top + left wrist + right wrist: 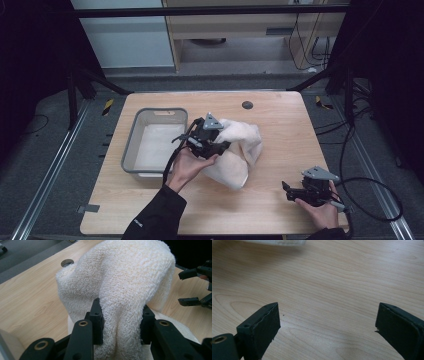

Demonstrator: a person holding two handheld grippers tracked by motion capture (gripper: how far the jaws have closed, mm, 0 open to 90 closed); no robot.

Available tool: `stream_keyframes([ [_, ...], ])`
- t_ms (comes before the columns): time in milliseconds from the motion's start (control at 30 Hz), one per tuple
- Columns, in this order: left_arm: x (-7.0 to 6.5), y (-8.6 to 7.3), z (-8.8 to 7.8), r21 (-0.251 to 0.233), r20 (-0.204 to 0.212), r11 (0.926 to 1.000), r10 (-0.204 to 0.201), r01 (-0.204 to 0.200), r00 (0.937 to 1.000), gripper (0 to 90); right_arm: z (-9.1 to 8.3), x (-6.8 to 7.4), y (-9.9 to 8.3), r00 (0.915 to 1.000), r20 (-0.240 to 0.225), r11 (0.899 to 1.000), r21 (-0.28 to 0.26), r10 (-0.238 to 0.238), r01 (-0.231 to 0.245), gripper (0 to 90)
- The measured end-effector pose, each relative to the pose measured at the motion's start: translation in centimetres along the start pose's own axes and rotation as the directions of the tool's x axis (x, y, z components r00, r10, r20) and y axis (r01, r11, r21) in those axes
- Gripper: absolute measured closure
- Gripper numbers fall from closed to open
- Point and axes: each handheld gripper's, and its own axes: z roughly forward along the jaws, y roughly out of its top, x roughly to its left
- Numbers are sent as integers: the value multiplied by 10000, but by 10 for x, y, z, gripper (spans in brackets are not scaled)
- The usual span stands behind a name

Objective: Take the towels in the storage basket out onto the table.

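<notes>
A cream, loopy terry-cloth towel (239,150) lies bunched near the middle of the pale wood-grain worktop (280,210), its mass spreading toward four o'clock from the centre. The left gripper (218,145), a black two-jaw tool topped by a grey three-cornered plate, sits at the towel's nine o'clock edge, held by the person's left hand (186,167) in a dark sleeve. In the left gripper view its fingers (97,320) are clamped on a thick fold of the towel (120,290), which rises between them and humps up and over toward twelve o'clock; the cloth fills the gap from one finger to the other.

Just beside the left gripper, at nine o'clock of the towel, stands a grey rectangular plastic basin (131,145) with a pale inside; something white lies in its bottom, too indistinct to name. A small dark round hole (247,104) sits in the worktop toward twelve o'clock, apart from the towel.

The right gripper (286,190) rests low at about five o'clock on the worktop, well apart from the towel, in the person's right hand (320,210), with a black cable looping off the edge. In the right gripper view its fingers (265,325) stand wide apart over bare wood (332,290), holding nothing.
</notes>
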Motion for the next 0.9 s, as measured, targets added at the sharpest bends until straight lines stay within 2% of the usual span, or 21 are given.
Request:
stream_keyframes([
  [400,-9,-23,37,239,308,9997,-99,91,9995,646,0,0,0,10000,49,10000,39,-46,46,58],
  [600,-15,-36,56,544,450,9985,-113,88,9989,641,0,0,0,9999,76,9999,63,-86,85,58],
  [900,-13,-45,63,817,385,9966,-156,124,9991,604,0,0,-1,9998,103,9999,61,-149,148,57],
])
